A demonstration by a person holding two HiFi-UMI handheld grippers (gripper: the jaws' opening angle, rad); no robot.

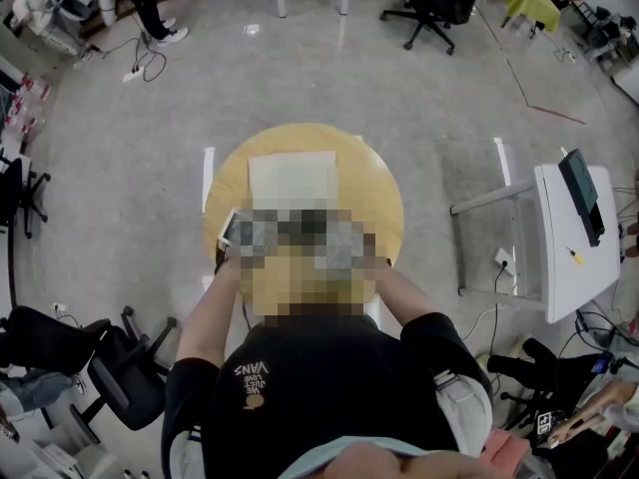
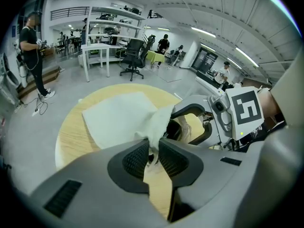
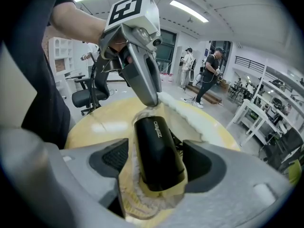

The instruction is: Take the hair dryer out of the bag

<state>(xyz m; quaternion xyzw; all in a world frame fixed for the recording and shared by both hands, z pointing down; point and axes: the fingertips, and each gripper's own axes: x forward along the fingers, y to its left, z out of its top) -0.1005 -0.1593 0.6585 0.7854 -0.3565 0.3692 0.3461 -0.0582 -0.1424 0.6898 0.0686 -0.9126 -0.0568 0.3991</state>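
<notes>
Polished grey floor [image 1: 120, 188] spreads about a round table [image 1: 384, 203] of pale yellow wood. On its top we see the bag [image 1: 293, 176], a flat rectangle of off-white cloth whose near end is gathered up. Our left gripper [image 2: 152, 152] has its ribbed dark pads clenched on a crumpled fold of that cloth at the bag's mouth, held up off the wood. Our right gripper [image 3: 156, 160] grasps the hair dryer [image 3: 154, 139] between its jaws. It is a smooth, glossy black cylinder with white lettering along its side, and its far end lies just under the left gripper's grey tip. A fuzzy cream rim of the bag curls round the barrel's near end, and a little of it sits between the barrel and one pad. The dryer is at the bag's mouth, partly wrapped in cloth, above the table's near side. Black swivel chairs [image 1: 429, 3] and a white desk [image 1: 564, 257] stand well apart from the table.
</notes>
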